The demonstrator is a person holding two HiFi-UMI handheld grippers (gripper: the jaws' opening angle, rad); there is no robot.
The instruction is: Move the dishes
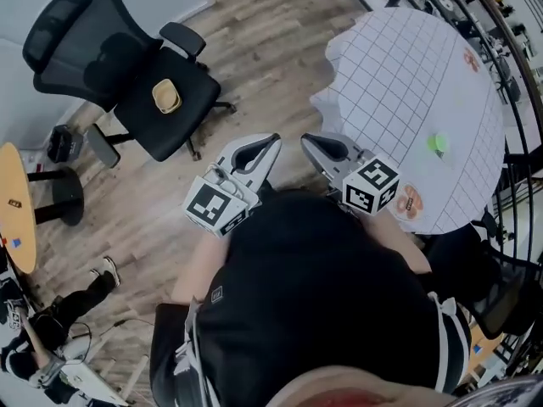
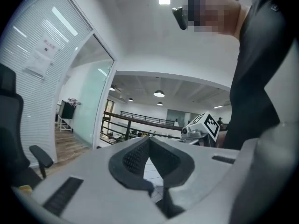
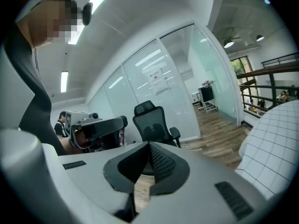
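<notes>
Far left, the curved edge of a wooden tabletop [image 1: 17, 214], with a black stool [image 1: 61, 195] just beside it. Next along, a black office chair [image 1: 127, 66] out on the plank floor [image 1: 263, 32], and right there on its seat a small tan bowl [image 1: 166, 97], upright and alone (well apart from both grippers). Down to the middle now, tucked close against the person's black top [image 1: 322, 287]: the left gripper [image 1: 270, 142], marker cube up, tips pressed together. Confirmed from the left gripper view, with that left gripper [image 2: 149, 141] closed tip to tip, nothing pinched between the ribbed pads [image 2: 133, 157], and only a railing and a glass wall beyond. Just beside it, near enough almost to touch, the right gripper [image 1: 310, 142], likewise drawn together. Same story in the right gripper view [image 3: 149, 146]: tips meeting, nothing held, pointed across the floor toward the chair. Then to the right, a round table under a white checked cloth [image 1: 399, 66]. On it, a small green object [image 1: 437, 144] toward the right side, too small to name. At the near edge, a patterned plate [image 1: 409, 202] with orange markings, just beside the right gripper's cube. Far right, near the table's rim, one more small orange-marked item [image 1: 470, 59], too small to make out.
</notes>
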